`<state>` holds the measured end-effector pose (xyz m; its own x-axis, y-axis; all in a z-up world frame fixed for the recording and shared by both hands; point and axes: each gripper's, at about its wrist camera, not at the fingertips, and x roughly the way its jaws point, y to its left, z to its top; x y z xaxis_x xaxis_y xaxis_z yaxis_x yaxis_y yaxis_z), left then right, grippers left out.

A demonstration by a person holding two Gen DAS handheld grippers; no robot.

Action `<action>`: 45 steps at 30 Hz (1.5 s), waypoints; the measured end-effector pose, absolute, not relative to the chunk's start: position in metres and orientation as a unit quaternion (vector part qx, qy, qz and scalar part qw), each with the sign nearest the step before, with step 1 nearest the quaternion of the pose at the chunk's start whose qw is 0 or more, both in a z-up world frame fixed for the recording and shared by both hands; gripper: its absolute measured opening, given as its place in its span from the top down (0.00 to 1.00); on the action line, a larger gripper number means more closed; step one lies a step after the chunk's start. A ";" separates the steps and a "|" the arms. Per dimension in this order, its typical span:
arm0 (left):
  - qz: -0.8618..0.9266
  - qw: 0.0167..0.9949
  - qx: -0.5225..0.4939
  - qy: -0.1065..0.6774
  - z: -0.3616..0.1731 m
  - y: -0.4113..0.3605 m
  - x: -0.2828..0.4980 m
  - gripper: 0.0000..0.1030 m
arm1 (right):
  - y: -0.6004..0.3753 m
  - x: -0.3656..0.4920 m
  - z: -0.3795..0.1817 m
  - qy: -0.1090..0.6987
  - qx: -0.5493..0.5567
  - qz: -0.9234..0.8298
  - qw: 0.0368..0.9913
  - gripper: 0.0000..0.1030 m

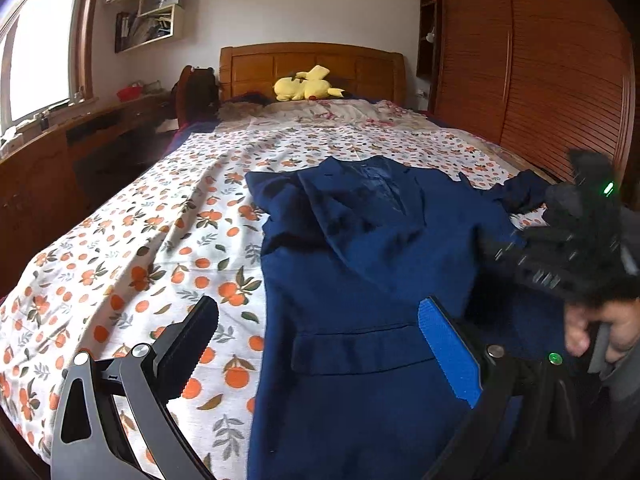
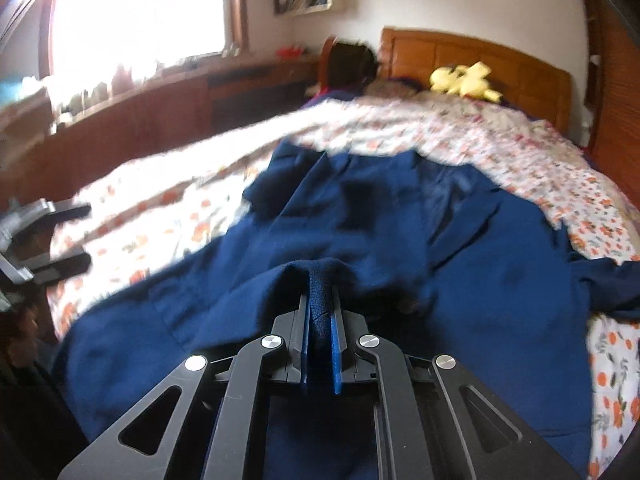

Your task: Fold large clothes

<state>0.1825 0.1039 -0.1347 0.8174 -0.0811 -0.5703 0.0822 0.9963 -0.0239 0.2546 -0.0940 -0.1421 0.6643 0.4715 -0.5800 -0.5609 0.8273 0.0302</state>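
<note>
A navy coat (image 1: 360, 264) lay spread face up across a bed (image 1: 132, 256) covered in an orange-patterned sheet, collar toward the headboard (image 1: 312, 64). The right gripper (image 2: 320, 304) had its fingers clamped on a bunched fold of the coat. The left gripper (image 1: 320, 344) hovered wide open over the coat's near edge, holding nothing. A yellow plush toy (image 1: 306, 86) sat by the headboard.

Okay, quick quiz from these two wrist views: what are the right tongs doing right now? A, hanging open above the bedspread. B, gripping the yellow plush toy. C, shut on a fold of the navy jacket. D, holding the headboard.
C: in the right wrist view the right tongs are pinched shut on a bunched fold of the navy jacket, while the left tongs hang open.
</note>
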 end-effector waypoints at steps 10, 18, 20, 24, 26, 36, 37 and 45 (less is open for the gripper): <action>-0.059 0.952 0.007 0.299 -0.135 0.085 0.188 0.02 | -0.166 0.238 -0.104 0.245 -0.027 0.250 0.936 0.94; -0.073 0.952 0.014 0.297 -0.135 0.068 0.192 0.02 | -0.208 0.218 -0.104 0.246 -0.007 0.226 0.943 0.94; -0.076 0.952 0.016 0.296 -0.136 0.064 0.194 0.02 | -0.211 0.216 -0.113 0.259 -0.012 0.222 0.940 0.93; -0.080 0.952 0.020 0.296 -0.136 0.057 0.195 0.02 | -0.207 0.216 -0.129 0.284 -0.029 0.217 0.934 0.93; -0.082 0.952 0.020 0.295 -0.136 0.055 0.195 0.02 | -0.206 0.216 -0.137 0.294 -0.036 0.215 0.931 0.92; -0.089 0.951 0.023 0.295 -0.137 0.045 0.199 0.02 | -0.212 0.203 -0.133 0.278 -0.058 0.204 0.937 0.70; -0.089 0.951 0.023 0.295 -0.138 0.044 0.199 0.02 | -0.213 0.202 -0.131 0.274 -0.057 0.203 0.938 0.70; -0.093 0.950 0.028 0.297 -0.141 0.039 0.200 0.02 | -0.183 0.202 -0.148 0.295 -0.085 0.239 0.921 0.70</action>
<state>0.2004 0.0386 -0.1407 0.8058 -0.1596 -0.5702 0.1933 0.9811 -0.0014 0.2025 -0.1833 -0.1477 0.7116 0.3910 -0.5837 -0.4914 0.8708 -0.0159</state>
